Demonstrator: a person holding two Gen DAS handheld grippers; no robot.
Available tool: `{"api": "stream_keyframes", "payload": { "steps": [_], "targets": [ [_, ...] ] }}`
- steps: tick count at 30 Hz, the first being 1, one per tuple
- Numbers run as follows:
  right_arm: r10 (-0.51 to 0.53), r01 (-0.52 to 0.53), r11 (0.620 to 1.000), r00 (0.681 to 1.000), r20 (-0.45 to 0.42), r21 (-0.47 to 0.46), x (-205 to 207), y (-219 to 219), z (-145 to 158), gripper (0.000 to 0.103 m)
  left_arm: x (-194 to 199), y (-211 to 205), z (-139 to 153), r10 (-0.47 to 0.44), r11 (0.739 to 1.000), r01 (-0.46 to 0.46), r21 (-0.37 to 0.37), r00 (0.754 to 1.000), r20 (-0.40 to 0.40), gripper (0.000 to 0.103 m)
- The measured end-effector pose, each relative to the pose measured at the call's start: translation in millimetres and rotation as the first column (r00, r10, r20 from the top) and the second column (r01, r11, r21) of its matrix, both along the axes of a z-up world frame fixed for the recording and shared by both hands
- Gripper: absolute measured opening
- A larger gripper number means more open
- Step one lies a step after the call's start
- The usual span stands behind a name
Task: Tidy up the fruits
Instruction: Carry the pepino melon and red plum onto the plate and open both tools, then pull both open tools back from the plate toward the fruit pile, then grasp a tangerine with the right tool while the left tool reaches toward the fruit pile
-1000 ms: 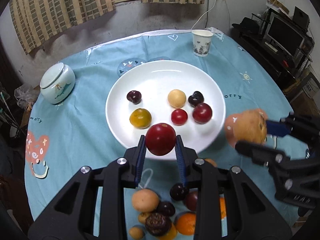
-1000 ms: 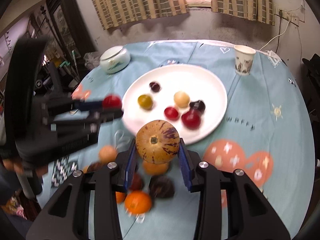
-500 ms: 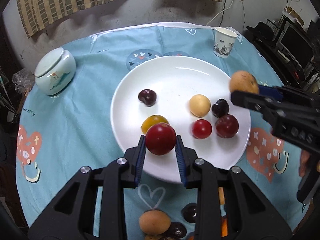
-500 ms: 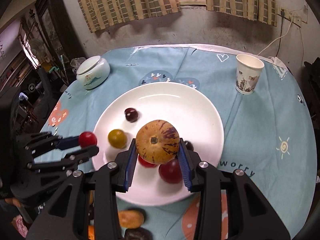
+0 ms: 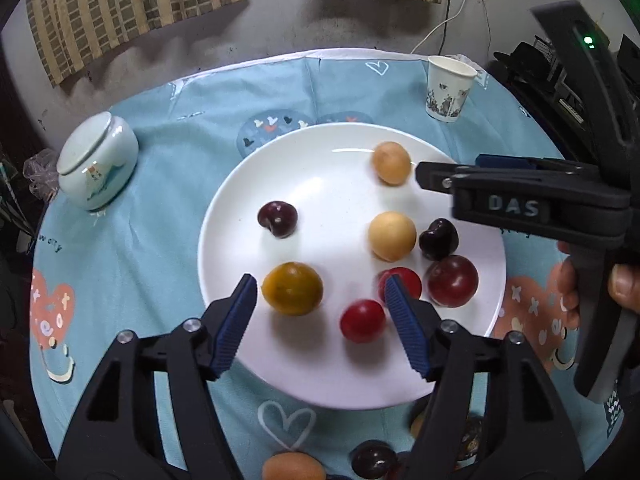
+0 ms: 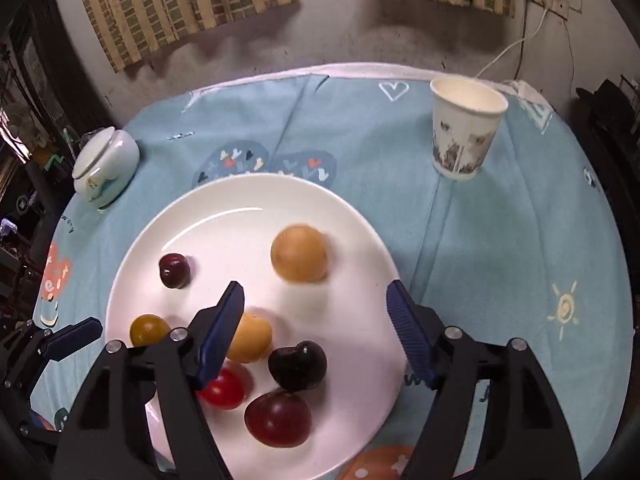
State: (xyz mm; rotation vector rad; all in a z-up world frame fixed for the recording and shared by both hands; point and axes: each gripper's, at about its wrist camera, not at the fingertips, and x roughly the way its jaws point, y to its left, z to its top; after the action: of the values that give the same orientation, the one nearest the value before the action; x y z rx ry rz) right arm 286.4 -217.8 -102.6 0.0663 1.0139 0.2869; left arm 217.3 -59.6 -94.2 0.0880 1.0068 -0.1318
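Opening jaws over a filling plate

Spreading apart, the left gripper (image 5: 320, 320) has its ribbed blue pads wide and opening, with a glossy red fruit (image 5: 363, 321) lying loose on the plate (image 5: 240, 208) between them, touching neither. The right gripper (image 6: 316, 328) is opening too, its pads clear of the round tan fruit (image 6: 299, 253), which sits blurred on the plate's far half. The plate is smooth, white, round and shallow, on a blue printed cloth (image 5: 160, 200). It also holds two dark cherries, a yellow-brown fruit, a pale oval one, a dark red plum and another red fruit. Bare white room remains at its far left. More fruit lies on the cloth by the near edge. A lidded jar (image 5: 96, 168) stands left, a paper cup (image 5: 450, 88) far right
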Motion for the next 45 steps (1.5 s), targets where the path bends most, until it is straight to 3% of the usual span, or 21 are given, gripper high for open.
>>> {"api": "stream_keyframes", "payload": {
  "steps": [3, 5, 7, 8, 9, 11, 15, 18, 22, 26, 29, 33, 40, 45],
  "targets": [
    [0.001, -0.003, 1.0, 0.996, 0.09, 0.024, -24, -9, 34, 0.074, -11, 11, 19, 0.003, 1.0, -0.003, -0.006, 0.999, 0.039, 0.068],
    [-0.006, 0.011, 1.0, 0.974, 0.224, -0.024, -55, -14, 70, 0.074, -24, 23, 34, 0.013, 1.0, -0.012, -0.014, 0.997, 0.074, 0.069],
    [-0.016, 0.045, 0.997, 0.927, 0.375, -0.069, -95, -18, 103, 0.077, -45, 41, 57, 0.04, 0.999, -0.036, -0.03, 0.991, 0.131, 0.073],
    [-0.024, 0.067, 0.995, 0.892, 0.451, -0.078, -120, -21, 118, 0.086, -55, 48, 66, 0.045, 0.998, -0.039, -0.041, 0.985, 0.164, 0.078],
    [-0.029, 0.077, 0.994, 0.86, 0.51, -0.073, -144, -24, 128, 0.102, -68, 55, 76, 0.05, 0.998, -0.041, -0.048, 0.977, 0.209, 0.08],
    [-0.019, 0.057, 0.997, 0.832, 0.554, -0.051, -176, -28, 133, 0.102, -92, 65, 93, 0.048, 0.998, -0.032, -0.059, 0.956, 0.288, 0.086],
    [-0.021, 0.023, 1.0, 0.927, 0.375, 0.0, -204, -41, 96, 0.102, -135, 77, 107, 0.033, 0.997, -0.008, -0.074, 0.939, 0.342, 0.09],
    [-0.016, 0.014, 1.0, 0.956, 0.292, 0.007, -232, -37, 66, 0.102, -156, 86, 96, 0.034, 0.996, -0.008, -0.092, 0.956, 0.293, 0.091],
    [0.074, -0.068, 0.997, 0.981, 0.18, -0.038, -275, -9, 27, 0.102, -180, 96, 63, 0.056, 0.996, -0.041, -0.085, 0.981, 0.188, 0.091],
    [0.12, -0.121, 0.993, 0.989, 0.091, 0.002, -301, 12, 1, 0.102, -208, 107, 25, 0.067, 0.994, -0.061, -0.094, 0.995, 0.069, 0.091],
    [0.145, -0.145, 0.989, 0.987, 0.073, -0.01, -309, 26, -8, 0.102, -221, 114, 2, 0.09, 0.991, -0.091, -0.097, 0.996, -0.008, 0.091],
    [0.193, -0.191, 0.981, 0.979, 0.07, -0.034, -307, 39, -9, 0.102, -235, 114, -17, 0.085, 0.995, -0.086, -0.045, 0.996, -0.028, 0.09],
    [0.196, -0.195, 0.981, 0.98, 0.033, -0.025, -299, 42, -18, 0.102, -221, 102, -40, 0.011, 0.999, -0.013, -0.041, 0.999, -0.03, 0.09],
    [0.2, -0.2, 0.979, 0.98, 0.002, -0.025, -300, 41, -26, 0.102, -201, 98, -62, -0.03, 0.999, 0.028, -0.034, 0.997, -0.065, 0.069]
  ]
}}
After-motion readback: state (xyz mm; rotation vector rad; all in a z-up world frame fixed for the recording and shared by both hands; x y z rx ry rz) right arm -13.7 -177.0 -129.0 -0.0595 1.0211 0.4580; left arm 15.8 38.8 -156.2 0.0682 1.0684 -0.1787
